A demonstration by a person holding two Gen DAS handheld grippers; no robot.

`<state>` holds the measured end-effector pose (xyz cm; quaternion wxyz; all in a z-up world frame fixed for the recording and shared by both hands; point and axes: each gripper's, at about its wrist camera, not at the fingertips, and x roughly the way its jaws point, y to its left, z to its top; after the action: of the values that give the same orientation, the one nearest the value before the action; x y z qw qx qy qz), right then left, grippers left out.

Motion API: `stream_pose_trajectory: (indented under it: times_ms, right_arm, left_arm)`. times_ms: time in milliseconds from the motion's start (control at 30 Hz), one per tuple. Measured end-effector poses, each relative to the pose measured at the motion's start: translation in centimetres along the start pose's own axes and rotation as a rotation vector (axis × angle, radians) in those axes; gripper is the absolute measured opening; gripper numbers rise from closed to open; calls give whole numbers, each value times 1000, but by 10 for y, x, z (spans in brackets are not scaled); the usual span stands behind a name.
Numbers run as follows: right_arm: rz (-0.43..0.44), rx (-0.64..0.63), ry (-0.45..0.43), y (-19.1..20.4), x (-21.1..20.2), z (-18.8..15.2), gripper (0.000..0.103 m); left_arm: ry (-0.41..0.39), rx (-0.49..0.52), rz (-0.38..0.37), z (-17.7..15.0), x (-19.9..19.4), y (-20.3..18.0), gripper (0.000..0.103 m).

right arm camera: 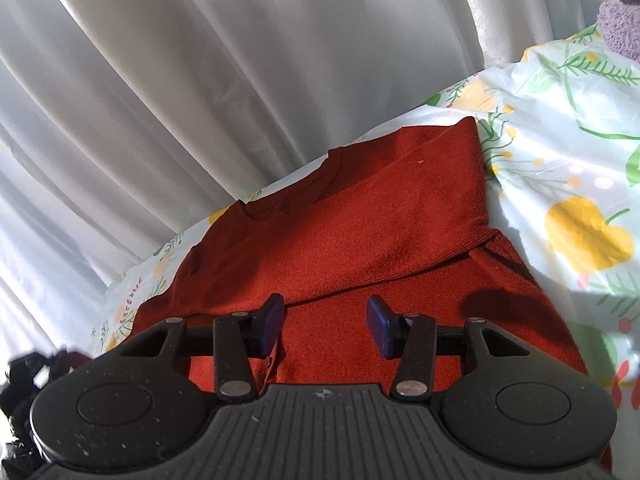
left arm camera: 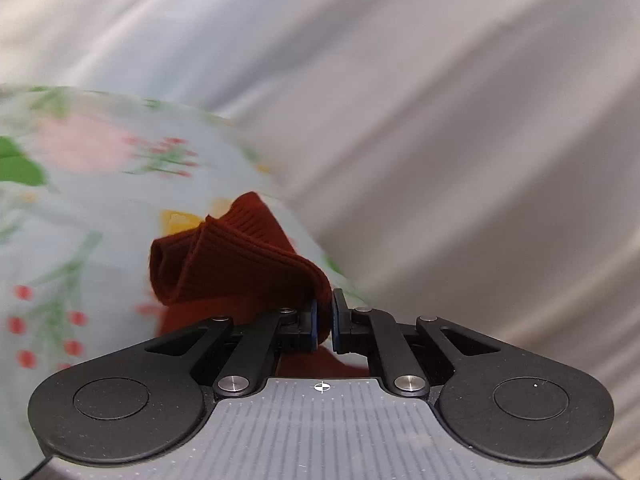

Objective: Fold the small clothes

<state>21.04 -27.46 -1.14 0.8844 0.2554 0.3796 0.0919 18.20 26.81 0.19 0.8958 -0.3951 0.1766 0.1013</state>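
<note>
Left gripper (left arm camera: 323,316) is clamped on the ribbed cuff (left arm camera: 240,256) of the rust-red knitted sweater (right arm camera: 360,232), lifting it off the floral cloth (left arm camera: 80,208). Right gripper (right arm camera: 326,326) tilts downward, jaws apart and empty, just above the sweater's folded body; pale curtain (right arm camera: 160,80) hangs beyond.

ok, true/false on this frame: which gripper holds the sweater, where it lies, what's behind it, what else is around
1. The left gripper is shut on a ribbed edge of the rust-red knit sweater. True.
2. The right gripper is clamped on the sweater. False: its jaws stand apart over the fabric, pinching nothing.
3. The sweater lies on a pale floral-print sheet. True.
4. A bare brick wall is behind the sheet. False: a white pleated curtain hangs there.
5. A fuzzy purple item sits at the sheet's far right corner in the right wrist view. True.
</note>
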Motion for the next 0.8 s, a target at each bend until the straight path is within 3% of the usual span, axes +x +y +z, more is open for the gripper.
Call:
stream_pose_trajectory:
  times_ms: [100, 133, 167, 233, 333, 500, 667, 800]
  right_arm:
    - [20, -10, 14, 5, 6, 1, 46]
    - [28, -19, 18, 7, 8, 2, 46]
    - [34, -28, 24, 9, 11, 2, 46]
    - [49, -38, 43, 13, 19, 5, 46]
    - [98, -28, 96, 17, 39, 11, 46]
    - [185, -22, 170, 32, 86, 25, 46]
    - [275, 115, 282, 41, 144, 33, 45]
    - [251, 187, 329, 46, 174, 28, 40]
  left_arm:
    - [150, 177, -133, -53, 30, -77, 9]
    - [210, 226, -159, -72, 40, -96, 17]
    - [250, 270, -174, -90, 46, -110, 33]
    - [308, 324, -159, -122, 53, -125, 55]
    - [343, 334, -127, -147, 49, -124, 64]
    - [295, 366, -8, -144, 38, -110, 72]
    - [272, 304, 72, -125, 33, -83, 76]
    - [264, 269, 119, -120, 26, -69, 81]
